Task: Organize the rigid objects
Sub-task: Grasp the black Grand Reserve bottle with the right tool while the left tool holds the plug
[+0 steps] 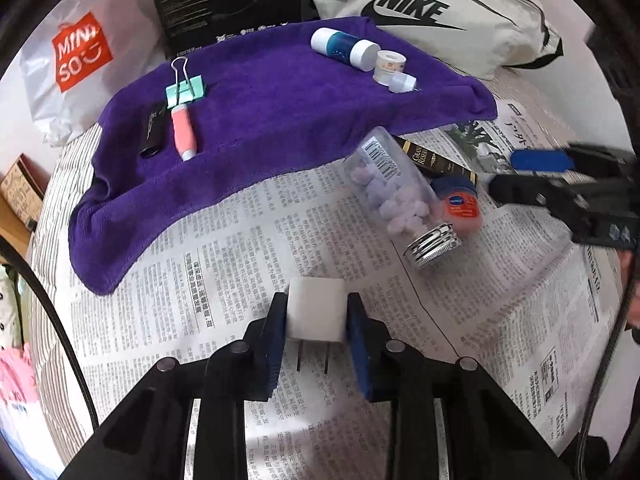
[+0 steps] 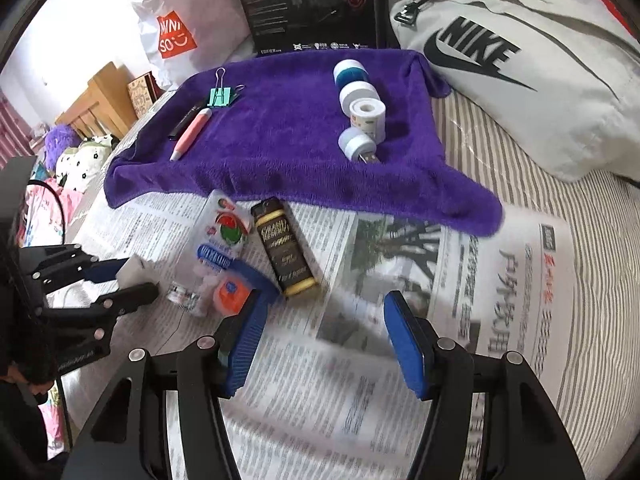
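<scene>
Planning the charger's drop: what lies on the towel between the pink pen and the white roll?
Nothing: in the right wrist view, bare purple towel separates the pink pen from the white roll.

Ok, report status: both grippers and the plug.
Left gripper shut on white plug, above the newspaper. Right gripper open, empty. Clear bottle lies ahead, short of the purple towel.

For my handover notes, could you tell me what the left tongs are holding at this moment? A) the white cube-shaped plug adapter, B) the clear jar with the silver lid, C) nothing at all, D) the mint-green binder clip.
A: the left tongs are closed on the white cube-shaped plug adapter, its two metal prongs pointing down above the newspaper.
</scene>
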`<state>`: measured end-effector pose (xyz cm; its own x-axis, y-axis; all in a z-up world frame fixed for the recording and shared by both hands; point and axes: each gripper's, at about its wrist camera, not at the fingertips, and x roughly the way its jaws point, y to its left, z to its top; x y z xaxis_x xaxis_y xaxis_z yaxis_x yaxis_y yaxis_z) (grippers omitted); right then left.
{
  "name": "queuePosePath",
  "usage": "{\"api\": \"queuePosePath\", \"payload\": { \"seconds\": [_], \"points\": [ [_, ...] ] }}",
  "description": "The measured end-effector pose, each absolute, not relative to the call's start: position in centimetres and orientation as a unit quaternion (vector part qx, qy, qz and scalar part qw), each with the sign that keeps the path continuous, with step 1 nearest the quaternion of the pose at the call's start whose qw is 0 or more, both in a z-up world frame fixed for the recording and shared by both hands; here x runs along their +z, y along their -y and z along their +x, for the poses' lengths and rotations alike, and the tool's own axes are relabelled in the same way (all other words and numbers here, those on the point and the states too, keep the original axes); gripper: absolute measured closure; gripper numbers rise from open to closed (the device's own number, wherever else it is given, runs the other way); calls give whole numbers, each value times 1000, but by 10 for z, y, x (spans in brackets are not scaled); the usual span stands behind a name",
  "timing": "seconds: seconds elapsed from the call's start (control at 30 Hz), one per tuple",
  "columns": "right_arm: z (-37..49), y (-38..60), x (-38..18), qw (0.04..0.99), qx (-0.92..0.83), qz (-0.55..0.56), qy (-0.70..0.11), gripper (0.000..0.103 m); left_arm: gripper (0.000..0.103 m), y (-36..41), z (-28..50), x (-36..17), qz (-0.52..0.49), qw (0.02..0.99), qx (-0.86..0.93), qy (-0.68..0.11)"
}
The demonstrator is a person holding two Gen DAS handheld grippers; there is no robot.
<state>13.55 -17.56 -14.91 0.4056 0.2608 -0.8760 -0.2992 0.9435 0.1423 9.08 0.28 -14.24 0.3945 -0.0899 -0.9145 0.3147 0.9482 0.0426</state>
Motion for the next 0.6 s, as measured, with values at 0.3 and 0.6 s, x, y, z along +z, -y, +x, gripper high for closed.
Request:
{"api": "queuePosePath", "payload": {
  "seconds": [0.3, 0.6],
  "points": [
    [159, 156, -167, 837, 194, -61, -508, 43, 75, -2, 85, -144, 100, 842, -126, -516],
    [139, 147, -179, 873, 198, -98, -434, 31, 75, -9, 69, -145, 93, 869, -136, -467]
  ]
}}
